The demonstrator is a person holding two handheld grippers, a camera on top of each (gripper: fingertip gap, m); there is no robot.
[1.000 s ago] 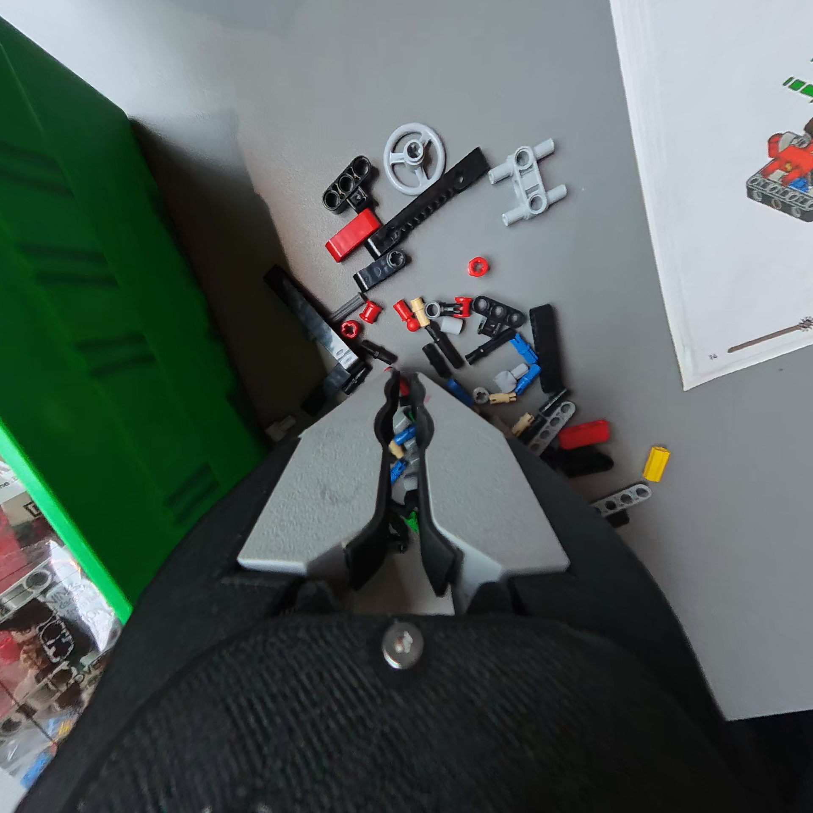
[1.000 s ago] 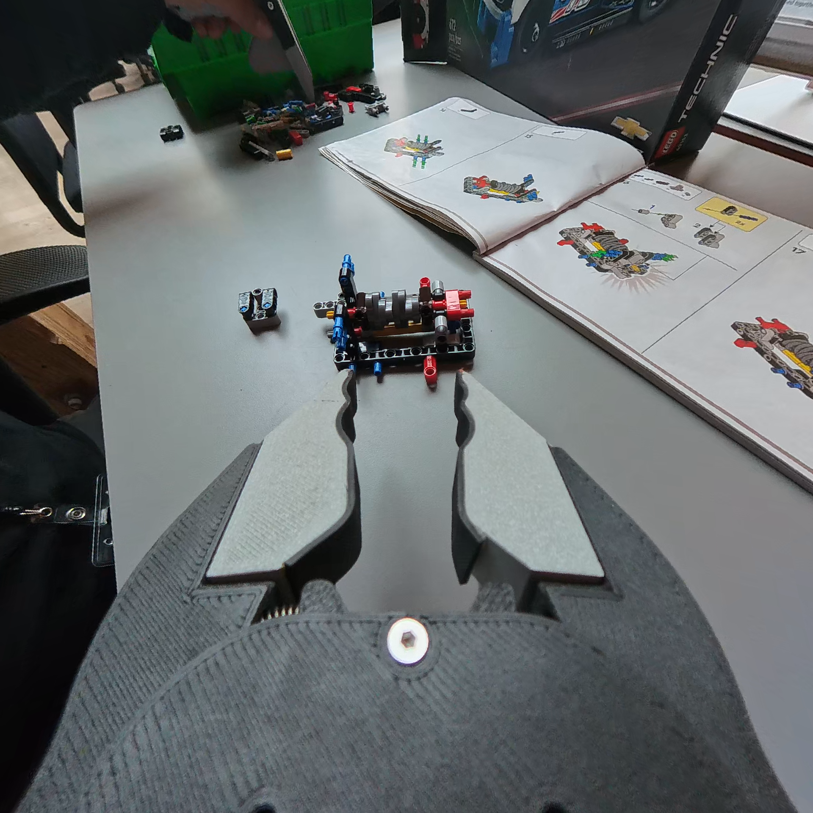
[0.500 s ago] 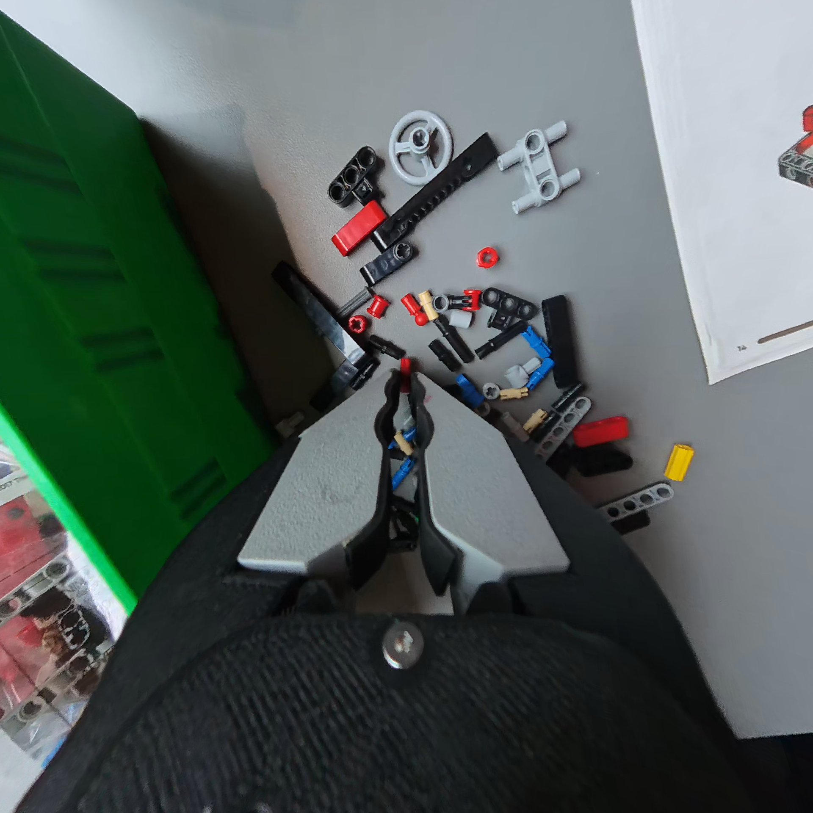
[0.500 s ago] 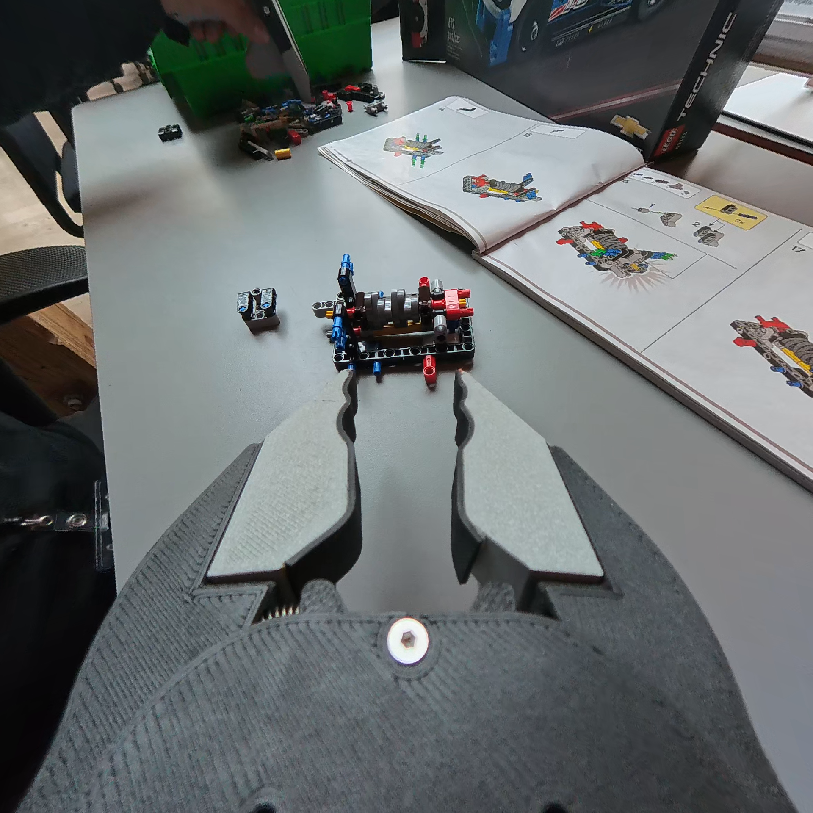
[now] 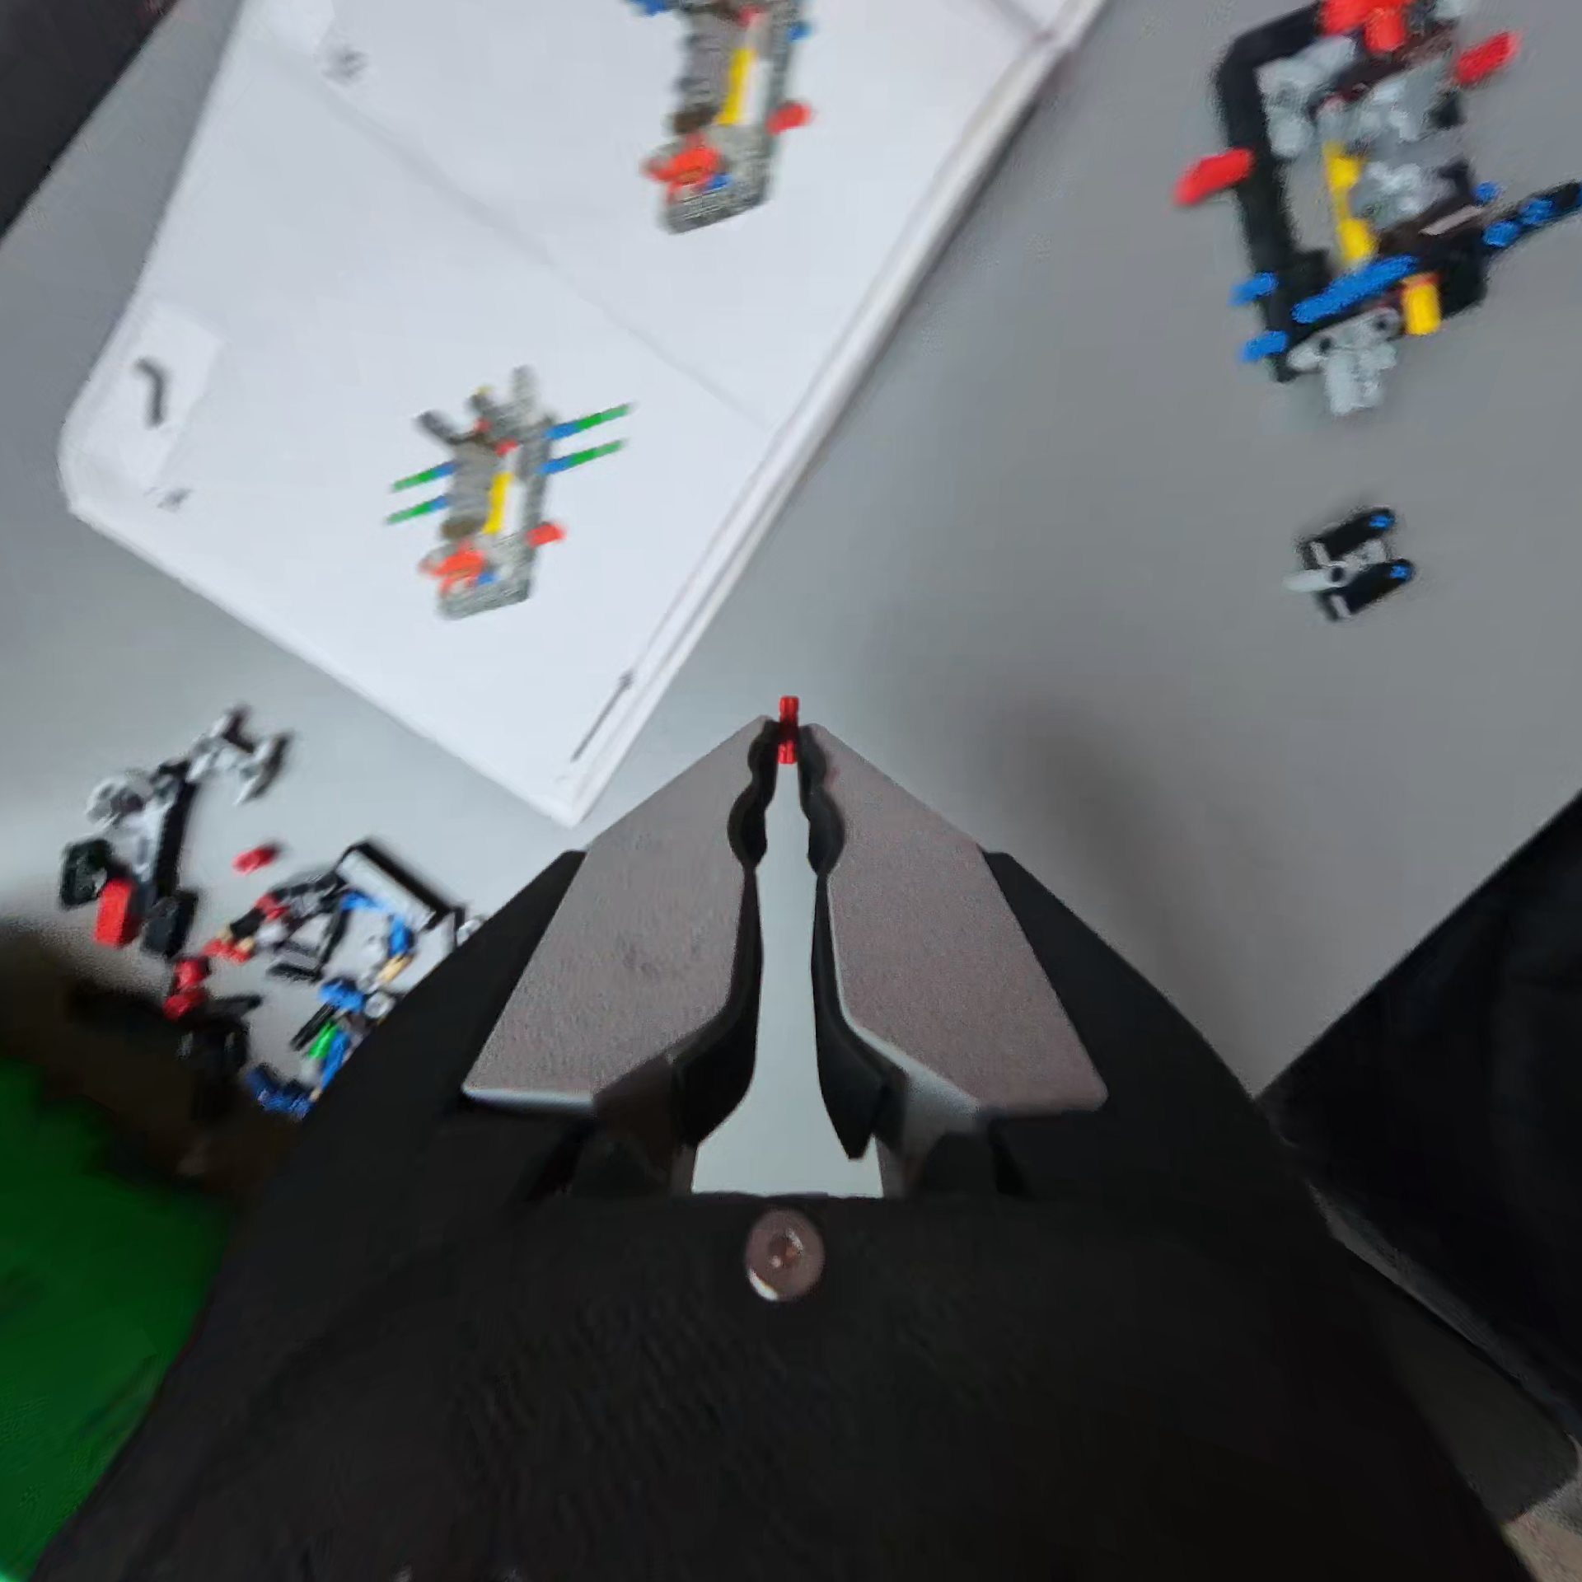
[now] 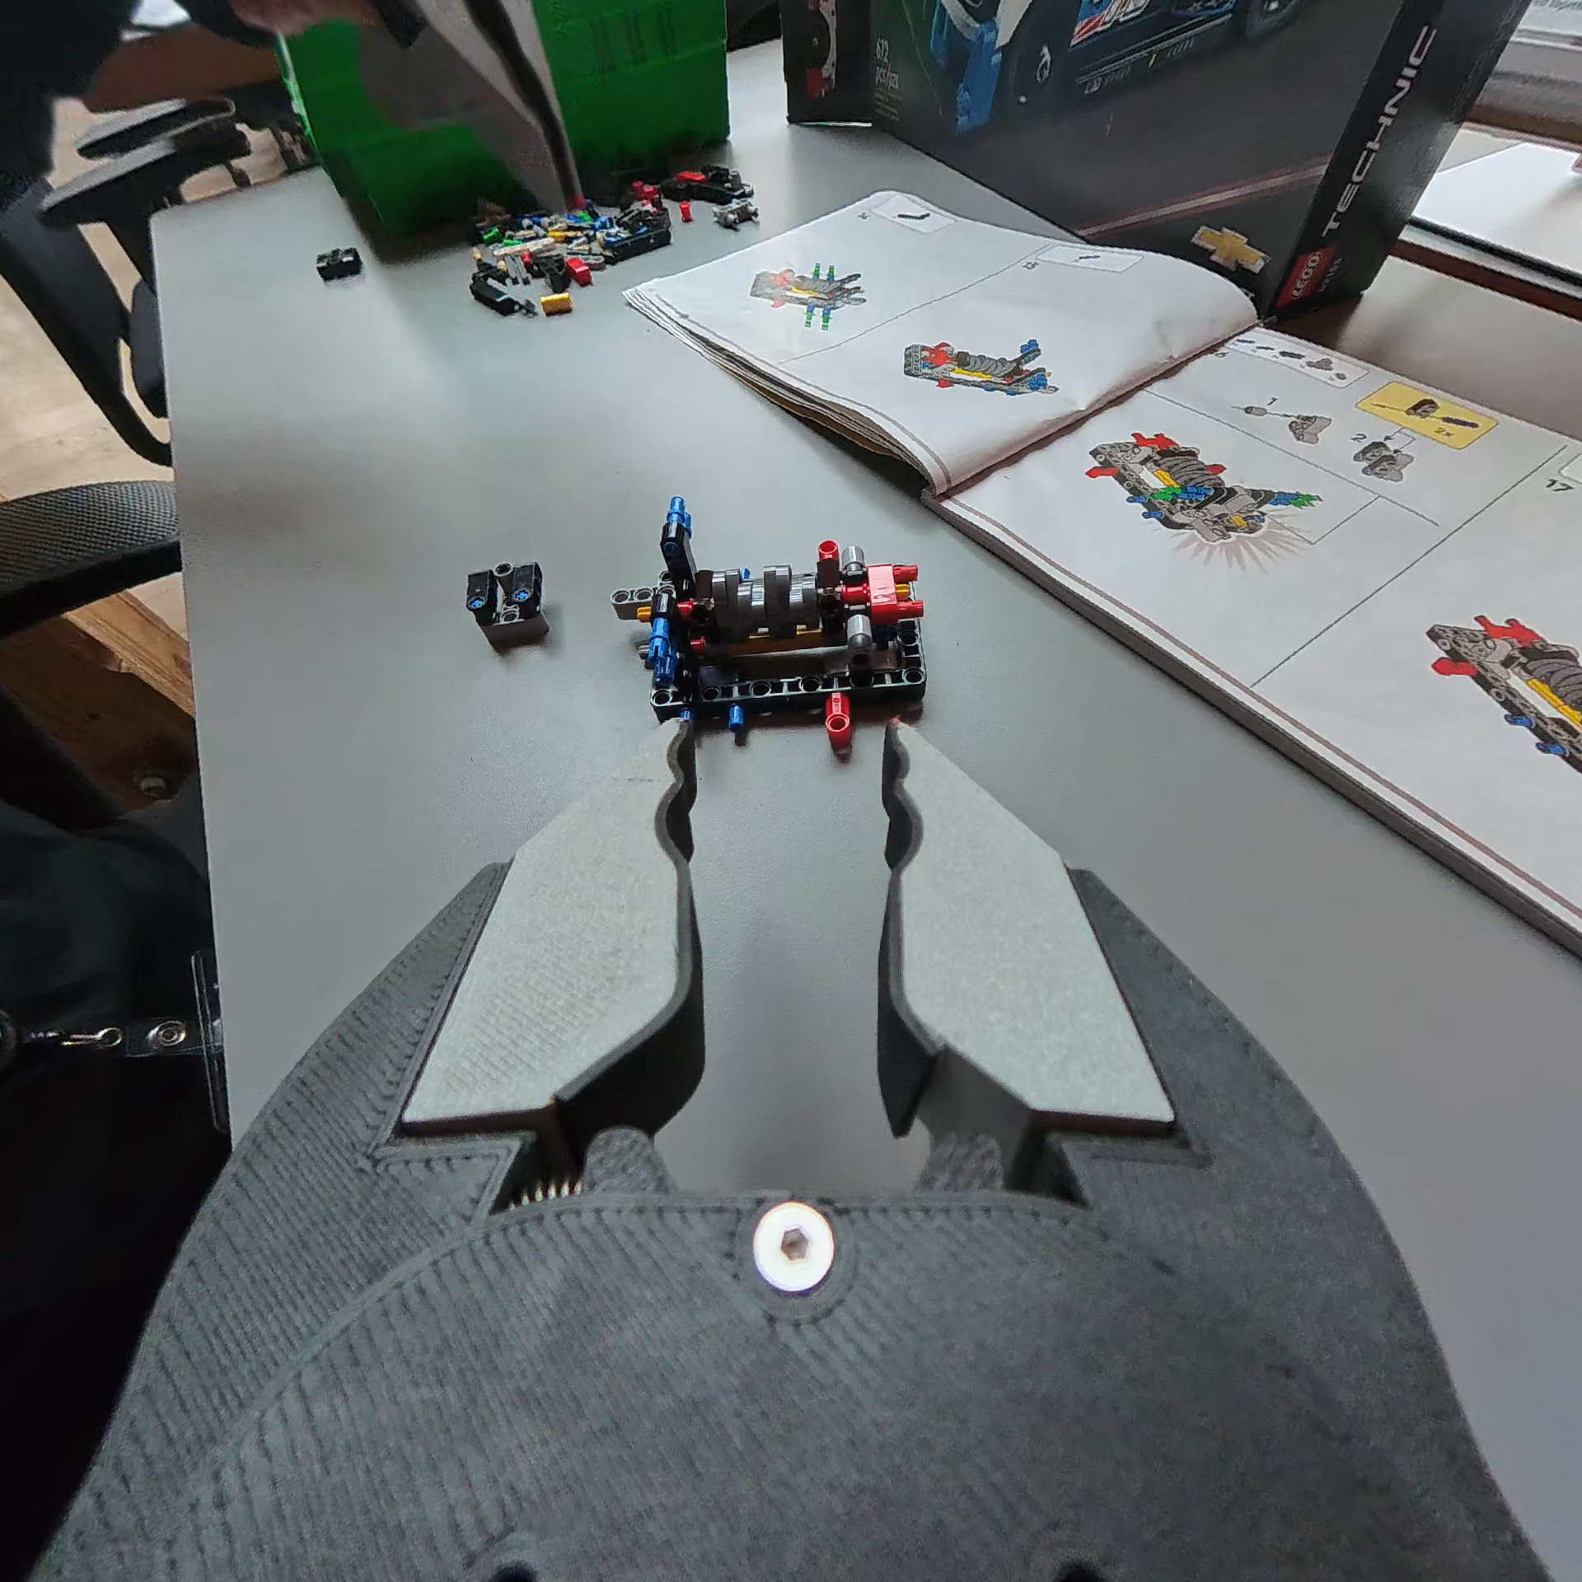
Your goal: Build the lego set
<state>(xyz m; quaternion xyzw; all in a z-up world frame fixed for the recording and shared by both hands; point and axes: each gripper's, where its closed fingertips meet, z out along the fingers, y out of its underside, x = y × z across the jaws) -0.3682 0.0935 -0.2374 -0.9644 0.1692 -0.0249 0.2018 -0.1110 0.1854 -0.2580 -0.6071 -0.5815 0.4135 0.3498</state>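
Observation:
My left gripper [image 5: 786, 738] is shut on a small red pin [image 5: 787, 728] and holds it in the air above the grey table, near the corner of the open instruction booklet [image 5: 548, 282]. The partly built lego assembly [image 5: 1361, 197] lies far to the upper right in the left wrist view. In the right wrist view that assembly [image 6: 783, 629] sits on the table just beyond my right gripper [image 6: 783, 740], which is open and empty. The left gripper shows far off at the top left of the right wrist view [image 6: 479, 94], above the loose parts pile [image 6: 591, 244].
A small black and grey sub-assembly [image 6: 507, 599] lies left of the build. A green bin [image 6: 514, 94] and the set's box [image 6: 1156, 120] stand at the back. The booklet [image 6: 1113, 428] covers the right side. The table edge [image 6: 184, 599] and chairs are on the left. My hands' fingertips stand some 30 cm from each other.
My left gripper has lifted off the loose parts pile with the red pin and swung away toward the booklet and the build. The right gripper has not moved.

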